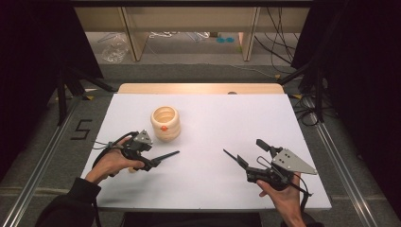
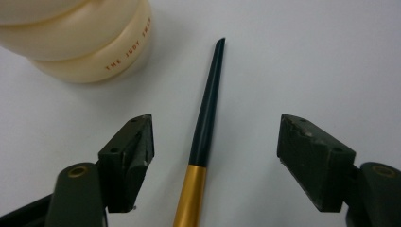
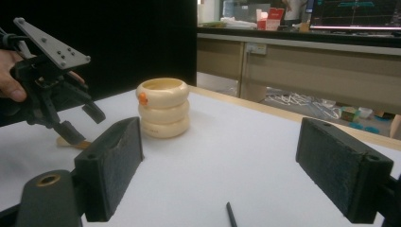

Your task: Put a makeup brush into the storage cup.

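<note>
Brush [image 2: 204, 137] on the white table [image 1: 227, 123]: it lies flat toward the left edge, about midway between the near and far edges, with its dark tapered end pointing toward the table's middle. In the left gripper view the dark part runs up the gap and a gold band begins lower down, at the level of the jaws. The left gripper [image 1: 158, 161] sits low over it, held in the left hand [image 1: 111, 163] that comes in from the near left corner. Its jaws stand apart, one on each side of the brush, and neither pad touches it; bare table shows between each pad and the handle.

A cream pot [image 1: 165, 124] of stacked rings stands upright just beyond the gripper, toward the far edge and left of the middle, near the brush but apart from it. A small orange knob marks its near side, and its top is open. Red lettering runs round one ring in the left gripper view.

The right gripper [image 1: 236, 160] hangs over the near right part of the table in the right hand [image 1: 279, 194], well apart from the brush and the pot. Its jaws are wide apart with nothing between them.
</note>
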